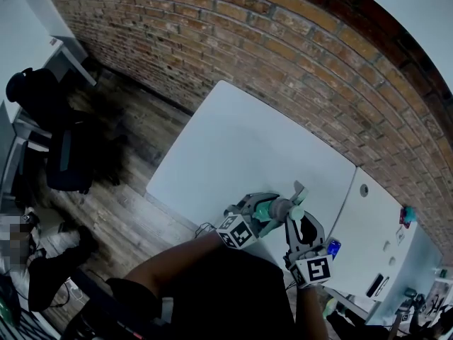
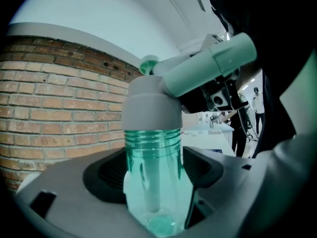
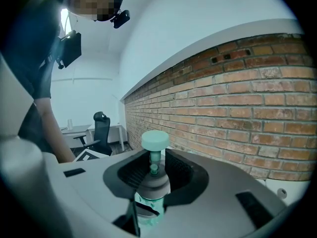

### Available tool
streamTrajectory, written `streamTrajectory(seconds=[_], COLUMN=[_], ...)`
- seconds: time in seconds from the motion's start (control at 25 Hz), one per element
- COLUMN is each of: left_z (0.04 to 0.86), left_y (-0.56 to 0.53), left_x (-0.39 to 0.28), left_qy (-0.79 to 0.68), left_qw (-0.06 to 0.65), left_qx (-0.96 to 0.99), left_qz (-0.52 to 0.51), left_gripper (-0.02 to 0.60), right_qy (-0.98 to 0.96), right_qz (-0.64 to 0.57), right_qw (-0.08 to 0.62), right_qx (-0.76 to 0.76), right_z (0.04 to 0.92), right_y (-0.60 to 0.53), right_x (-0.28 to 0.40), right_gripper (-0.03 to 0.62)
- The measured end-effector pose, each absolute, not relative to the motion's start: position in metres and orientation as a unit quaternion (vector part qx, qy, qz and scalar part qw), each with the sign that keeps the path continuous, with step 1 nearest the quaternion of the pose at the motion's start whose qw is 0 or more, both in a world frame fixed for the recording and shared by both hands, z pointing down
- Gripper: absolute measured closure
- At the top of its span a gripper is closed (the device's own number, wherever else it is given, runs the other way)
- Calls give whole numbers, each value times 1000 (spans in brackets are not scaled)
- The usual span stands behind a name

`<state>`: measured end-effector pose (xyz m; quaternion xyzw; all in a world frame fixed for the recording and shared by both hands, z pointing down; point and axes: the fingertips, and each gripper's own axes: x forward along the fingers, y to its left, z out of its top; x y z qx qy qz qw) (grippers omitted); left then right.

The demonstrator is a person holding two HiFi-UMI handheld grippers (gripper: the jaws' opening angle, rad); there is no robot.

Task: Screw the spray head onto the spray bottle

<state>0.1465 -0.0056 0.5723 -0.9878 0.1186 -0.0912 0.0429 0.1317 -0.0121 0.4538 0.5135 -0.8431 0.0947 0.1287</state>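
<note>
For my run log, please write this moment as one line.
left gripper: shut on spray bottle | right gripper: shut on spray head | spray head: sits on bottle neck, threads visible below collar

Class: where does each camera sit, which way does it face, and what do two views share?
Head view: on the person's head, facing steeply down at the table; forearms, left hand-held gripper and right hand-held gripper show.
Left gripper view: rides the left one, looks along jaws clamping the bottle.
Right gripper view: rides the right one, jaws round the spray head; an arm shows.
Shared: both gripper views show bottle, spray head, brick wall.
</note>
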Motion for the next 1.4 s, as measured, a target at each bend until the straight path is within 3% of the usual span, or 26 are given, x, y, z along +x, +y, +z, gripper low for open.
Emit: streamTrajectory(seconds=[0.28,0.48,0.76,1.0,1.4], left_z=[571,573,575,574,577], left_y=[-5,-6,-5,-11,-12], left_x=[143,145,143,139,141], left_qy=[114,113,119,167,179], left_qw=[41,38,33,31,24], left_qx=[-988,-988,-988,-981,-978], left_qz=[-94,-94,-97,-92,-99], left_gripper=[255,256,255,255,255], right_qy=[-853,-865,-886,-891,-910], right_qz=[118,100,91,90,66], right_qw=[112,178,209,280,274], right_qx=[495,457,404,345,303], right_z=[447,453,447,457,455], right_y=[-16,-12,-4,7,3], right_x=[129,132,135,131,129], right_gripper=[464,431,428,416,414])
